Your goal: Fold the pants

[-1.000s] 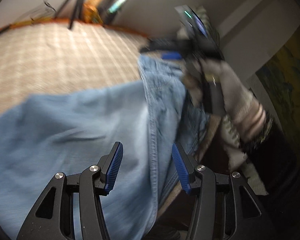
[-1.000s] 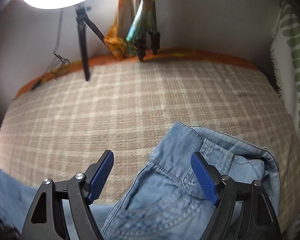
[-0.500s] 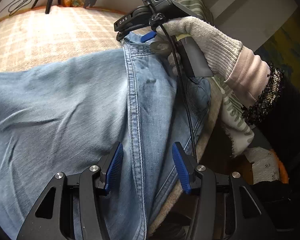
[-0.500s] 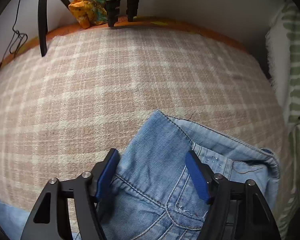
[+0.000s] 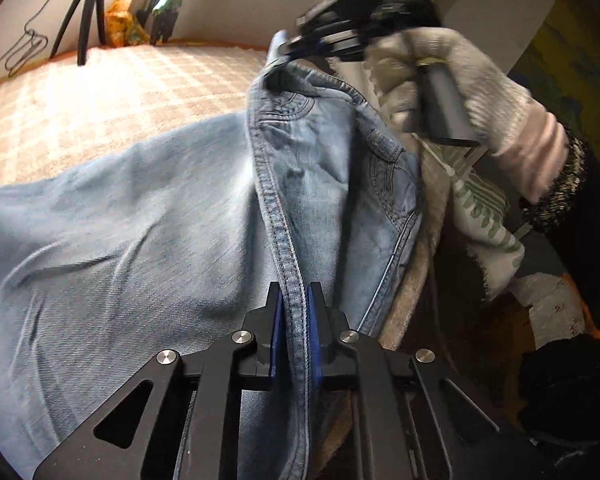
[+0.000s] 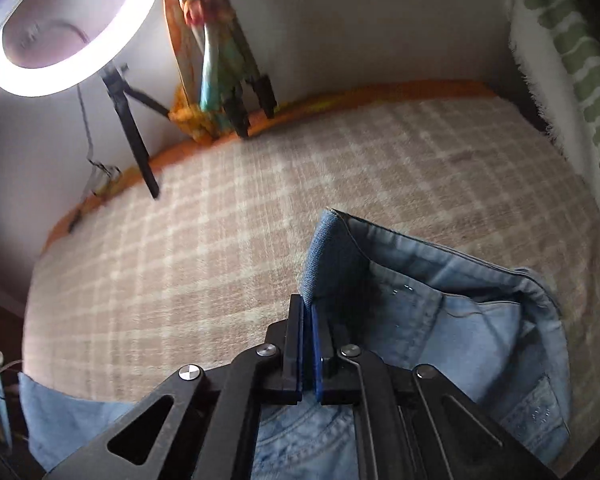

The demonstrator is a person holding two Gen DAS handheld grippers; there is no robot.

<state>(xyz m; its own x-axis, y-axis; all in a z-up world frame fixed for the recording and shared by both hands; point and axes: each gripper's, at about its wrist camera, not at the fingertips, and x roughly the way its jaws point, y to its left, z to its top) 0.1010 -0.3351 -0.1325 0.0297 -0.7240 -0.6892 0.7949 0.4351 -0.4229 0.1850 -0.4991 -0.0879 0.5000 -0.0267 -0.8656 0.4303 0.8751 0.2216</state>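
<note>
Pants (image 5: 148, 240) lie across the bed (image 5: 120, 92), their waist end at its right edge. The left claw (image 5: 294, 320) is clamped on a seam near the front; the right claw (image 6: 308, 344) pinches the waistband corner farther back. A ring light (image 6: 72, 28) on its tripod (image 6: 136, 148) stands at the bed's far-left edge, against the wall (image 6: 360, 20).

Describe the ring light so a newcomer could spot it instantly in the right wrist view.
Start at the plaid bedcover and look to its far left edge by the wall. There a black tripod carries the ring light, the only glowing white circle, unlike the colourful cloth beside it.
</note>
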